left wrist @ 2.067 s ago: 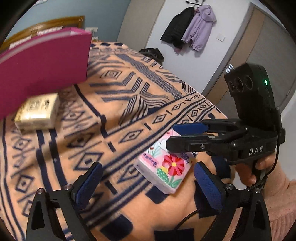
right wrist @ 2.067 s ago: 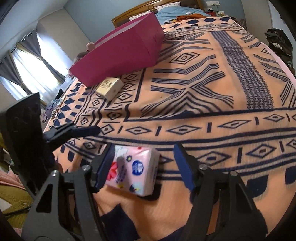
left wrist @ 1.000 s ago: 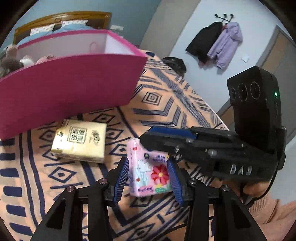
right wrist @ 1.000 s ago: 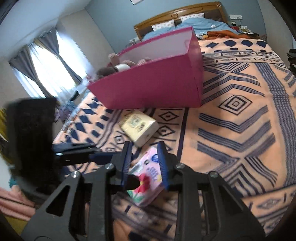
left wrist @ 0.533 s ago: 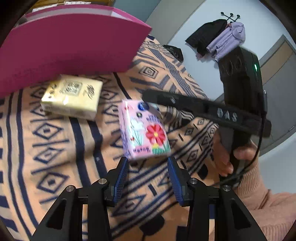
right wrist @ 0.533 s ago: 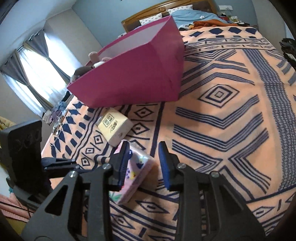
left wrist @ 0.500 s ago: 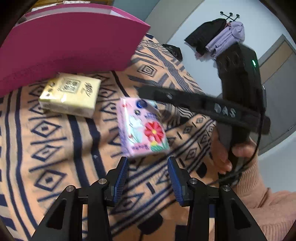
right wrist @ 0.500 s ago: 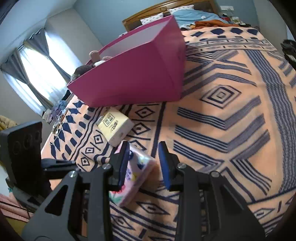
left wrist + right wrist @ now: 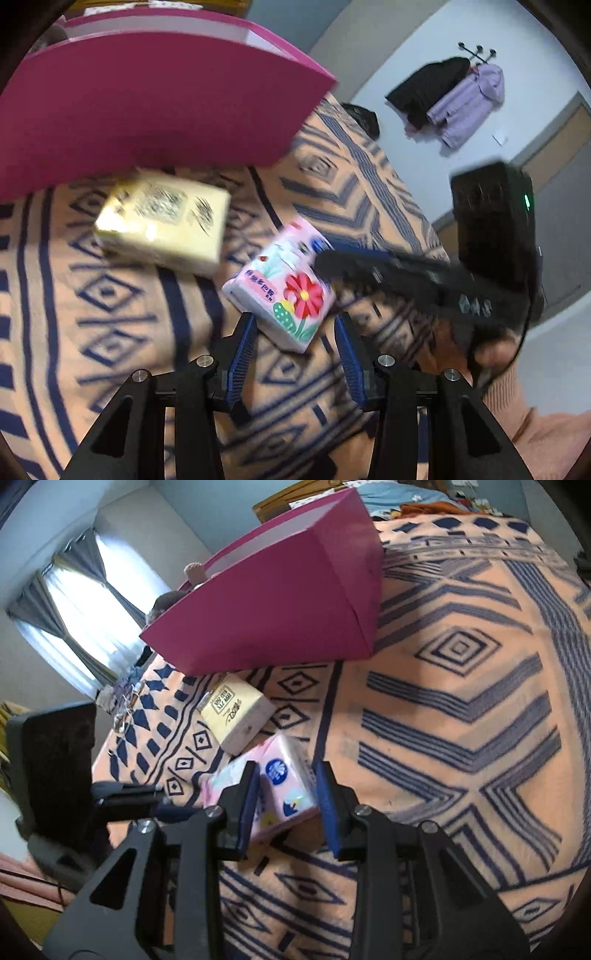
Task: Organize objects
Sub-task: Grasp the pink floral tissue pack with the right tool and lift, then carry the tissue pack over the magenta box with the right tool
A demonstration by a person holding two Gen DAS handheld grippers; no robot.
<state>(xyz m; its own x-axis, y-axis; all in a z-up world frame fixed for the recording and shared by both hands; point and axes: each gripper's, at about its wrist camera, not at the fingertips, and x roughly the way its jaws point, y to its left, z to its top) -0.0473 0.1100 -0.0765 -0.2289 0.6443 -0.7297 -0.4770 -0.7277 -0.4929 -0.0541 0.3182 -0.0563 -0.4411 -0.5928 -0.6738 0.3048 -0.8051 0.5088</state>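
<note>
A pink tissue pack with a red flower (image 9: 286, 291) sits between the blue pads of my right gripper (image 9: 285, 797), which is shut on it; the pack also shows in the right wrist view (image 9: 284, 786), held just above the blanket. My left gripper (image 9: 297, 354) is partly open and empty, just short of the pack's near corner. A yellow tissue pack (image 9: 162, 221) lies on the blanket beside it, also in the right wrist view (image 9: 236, 710). A magenta box (image 9: 140, 99) stands behind, open-topped (image 9: 288, 594).
An orange and navy patterned blanket (image 9: 461, 701) covers the bed. Stuffed toys (image 9: 194, 572) peek over the box rim. Coats (image 9: 454, 96) hang on the far wall by a door. A window with curtains (image 9: 74, 605) is at the left.
My right gripper closed on the pink pack, lifted it and carried it toward the yellow pack and the box. My left gripper narrowed and followed, staying behind the pack.
</note>
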